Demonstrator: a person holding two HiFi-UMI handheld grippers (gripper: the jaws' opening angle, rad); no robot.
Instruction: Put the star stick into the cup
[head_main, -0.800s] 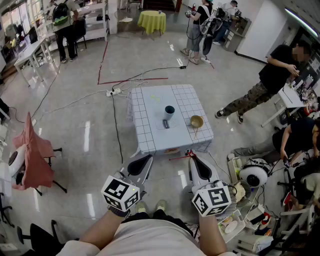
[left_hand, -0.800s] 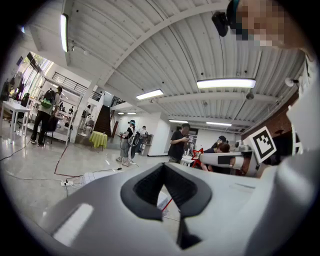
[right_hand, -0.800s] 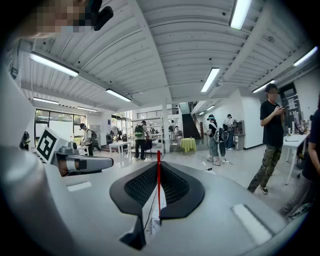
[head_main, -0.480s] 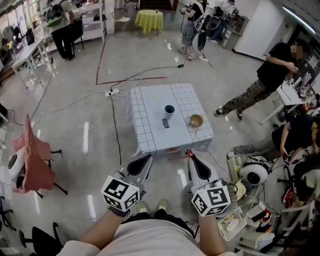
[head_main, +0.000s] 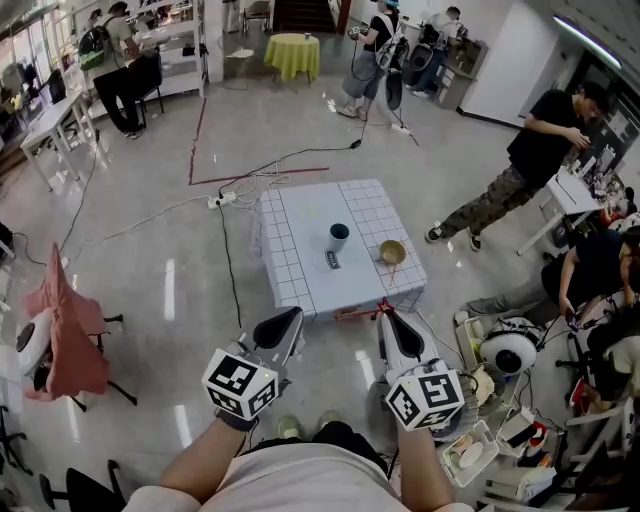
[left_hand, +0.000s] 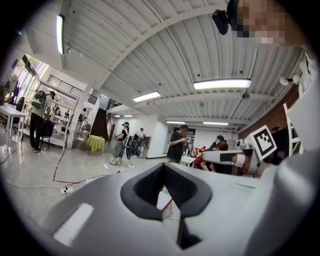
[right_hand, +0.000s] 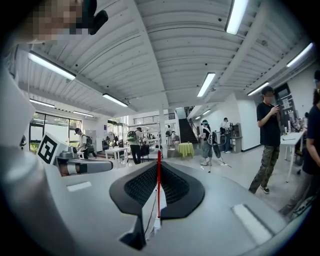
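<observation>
A dark cup (head_main: 339, 236) stands upright near the middle of the low table (head_main: 295, 270), which has a white grid cloth. My right gripper (head_main: 386, 322) is shut on the thin red star stick (head_main: 358, 314), just short of the table's near edge. In the right gripper view the star stick (right_hand: 159, 200) runs straight up between the pads of the right gripper (right_hand: 159, 172). My left gripper (head_main: 281, 328) hangs beside it, shut and holding nothing. The left gripper (left_hand: 165, 187) view shows the red star (left_hand: 200, 150) off to the right.
A tan bowl (head_main: 392, 250) and a small dark object (head_main: 332, 261) sit on the table near the cup. Cables (head_main: 230, 190) run across the floor to the left. A red-draped chair (head_main: 65, 320) stands at left, clutter (head_main: 505, 345) at right, and several people further off.
The table's near edge now lies closer to both gripper tips. The right gripper still holds the star stick and the left stays shut.
</observation>
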